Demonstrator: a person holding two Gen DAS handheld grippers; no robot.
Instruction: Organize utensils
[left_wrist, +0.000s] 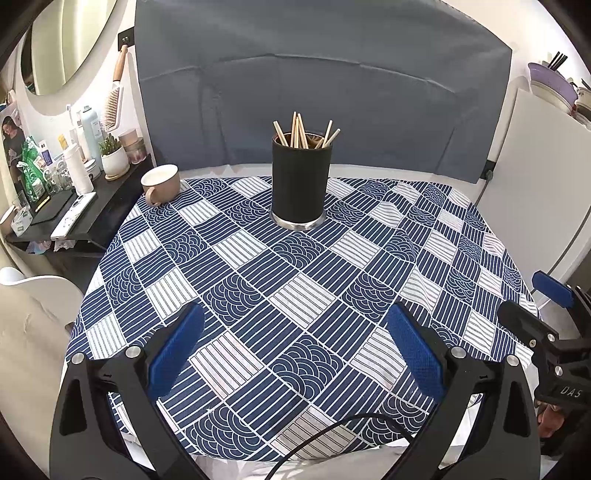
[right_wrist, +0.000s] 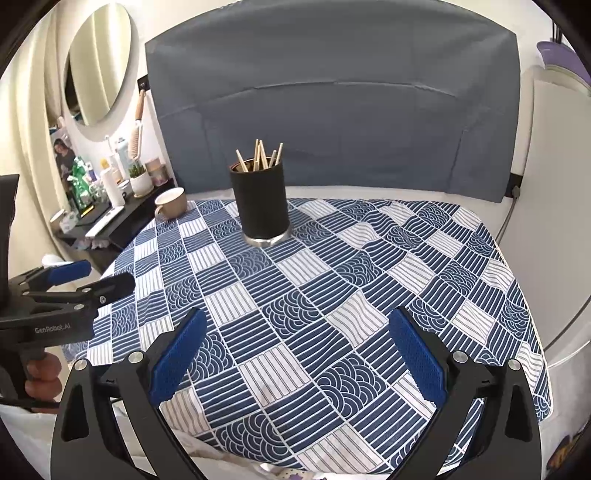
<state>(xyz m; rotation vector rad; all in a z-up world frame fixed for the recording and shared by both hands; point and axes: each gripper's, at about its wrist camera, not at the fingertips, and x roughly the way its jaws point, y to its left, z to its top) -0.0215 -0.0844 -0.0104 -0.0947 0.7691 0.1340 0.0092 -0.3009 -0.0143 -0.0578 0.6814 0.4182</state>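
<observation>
Both grippers, left gripper (left_wrist: 295, 332) and right gripper (right_wrist: 295, 332), hover spread apart and empty; chopsticks (left_wrist: 303, 131) stand inside the black holder (left_wrist: 300, 181).

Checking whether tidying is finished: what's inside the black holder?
Wooden chopsticks stand in the black holder, tips fanning above its rim. Its opaque wall hides their lower parts and anything else inside.
</observation>
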